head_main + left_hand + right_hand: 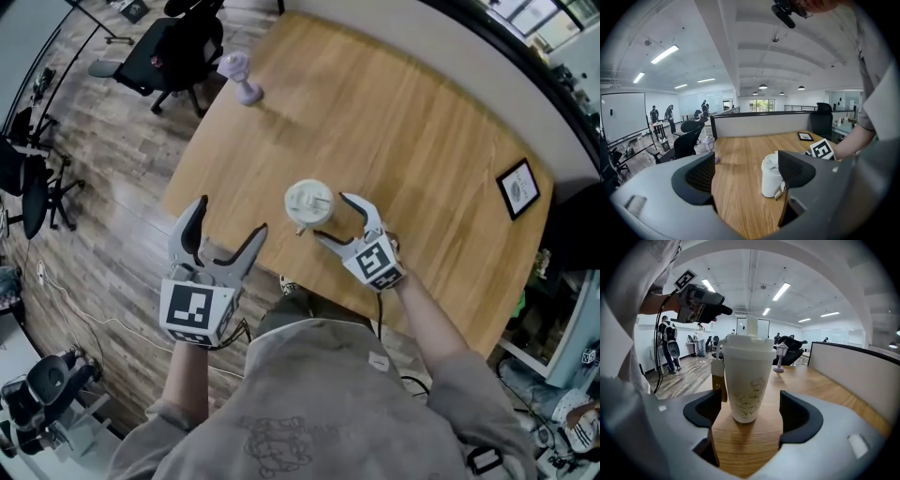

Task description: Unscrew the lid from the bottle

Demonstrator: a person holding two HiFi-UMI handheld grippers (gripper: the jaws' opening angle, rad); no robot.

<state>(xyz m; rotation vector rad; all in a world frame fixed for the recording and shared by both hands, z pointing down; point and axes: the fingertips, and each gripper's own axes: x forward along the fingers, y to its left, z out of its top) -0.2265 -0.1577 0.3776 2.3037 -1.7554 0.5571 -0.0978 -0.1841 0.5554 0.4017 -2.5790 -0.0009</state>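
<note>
Near the wooden worktop's (403,122) near edge, the white tapered lidded bottle (307,202) stands before the right hand-held gripper (332,217), jaws apart. The left hand-held gripper (232,216) is apart, empty. Off-centre closing may topple the bottle.

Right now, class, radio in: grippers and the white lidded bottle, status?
Left gripper open, empty. Right gripper open, facing white lidded bottle, no grip. Lid on. Nothing blocking.

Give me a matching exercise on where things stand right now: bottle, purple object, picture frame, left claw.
1 bottle
2 purple object
3 picture frame
4 left claw

A open, empty, left of the bottle
B by the far left edge of the table
C by the table's right edge
D upright, just ahead of the open right claw

Pairs: 1-D, 2-B, 3-C, 4-A
</note>
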